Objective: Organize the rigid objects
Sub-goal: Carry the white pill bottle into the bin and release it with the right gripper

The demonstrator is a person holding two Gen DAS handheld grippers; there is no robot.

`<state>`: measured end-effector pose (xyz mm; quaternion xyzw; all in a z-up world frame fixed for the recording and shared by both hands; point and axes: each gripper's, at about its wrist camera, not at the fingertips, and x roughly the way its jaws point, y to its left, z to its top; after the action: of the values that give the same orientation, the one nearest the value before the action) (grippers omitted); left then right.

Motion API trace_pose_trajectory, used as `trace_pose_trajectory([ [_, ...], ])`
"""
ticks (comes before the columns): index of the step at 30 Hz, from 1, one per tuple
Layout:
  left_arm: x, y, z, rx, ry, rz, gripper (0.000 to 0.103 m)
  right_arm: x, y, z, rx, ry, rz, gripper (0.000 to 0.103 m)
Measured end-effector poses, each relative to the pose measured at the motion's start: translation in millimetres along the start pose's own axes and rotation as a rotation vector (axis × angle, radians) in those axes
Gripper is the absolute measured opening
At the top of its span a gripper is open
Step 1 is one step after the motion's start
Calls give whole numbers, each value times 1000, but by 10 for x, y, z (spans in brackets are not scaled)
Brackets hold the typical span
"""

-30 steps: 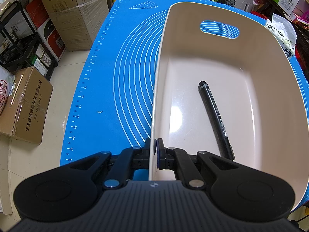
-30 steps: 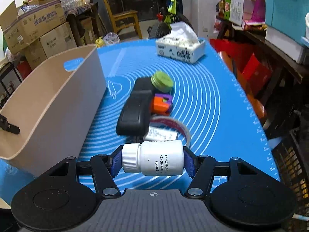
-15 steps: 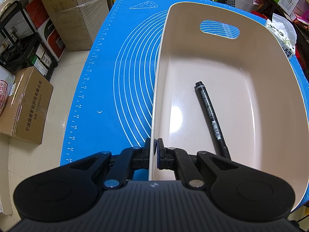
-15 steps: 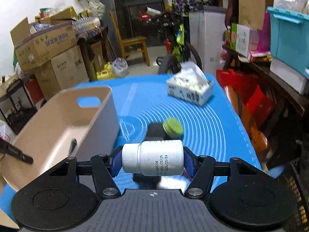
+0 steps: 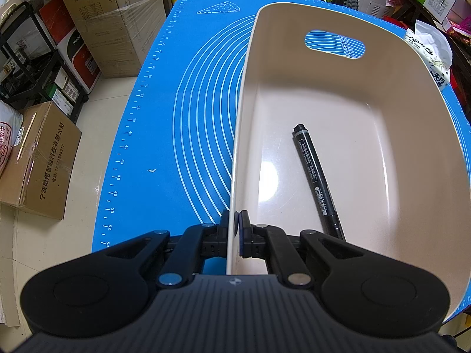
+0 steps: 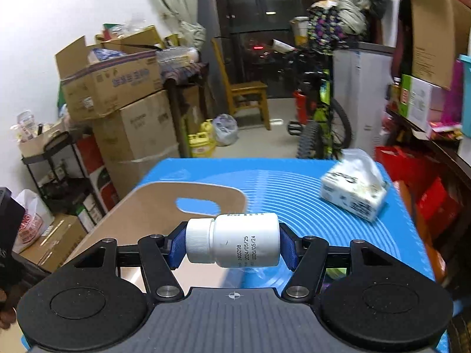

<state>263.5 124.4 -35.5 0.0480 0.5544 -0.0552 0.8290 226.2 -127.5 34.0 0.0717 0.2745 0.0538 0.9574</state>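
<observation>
Cartons, a chair and a bicycle crowd the room behind my desk, which is covered by a blue mat (image 5: 182,123). My left hand-held gripper (image 5: 234,229) is pinched tight on the near left wall of the beige bin (image 5: 382,94), one pad outside and one inside, steadying it. My right hand-held gripper (image 6: 232,244) is closed on a white bottle (image 6: 235,242), one blue pad on the cap and one on the base, and carries it in the air above the near part of the bin.

As I judge it, the job is at an early stage: one marker (image 5: 316,176) already lies on the bin floor, the bottle is on its way, and it has yet to be lowered and let go. A tissue box (image 6: 353,189) sits on the far right of the mat; I cannot tell from here what else is left to collect.

The bottle lies sideways, its long axis across my pads, cap to my left. The marker's long axis runs roughly along the bin's length, angled a little, its far end toward the handle hole (image 5: 334,44).
</observation>
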Motion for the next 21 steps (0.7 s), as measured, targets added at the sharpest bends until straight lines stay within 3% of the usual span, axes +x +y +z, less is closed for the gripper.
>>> trace_pose_trajectory([
  [10,1,-5,0,-1,0,0,6,323,454,111,-57,41,54,66],
  [21,1,-4,3,0,0,1,6,827,756,-124,-150,230,48,66],
])
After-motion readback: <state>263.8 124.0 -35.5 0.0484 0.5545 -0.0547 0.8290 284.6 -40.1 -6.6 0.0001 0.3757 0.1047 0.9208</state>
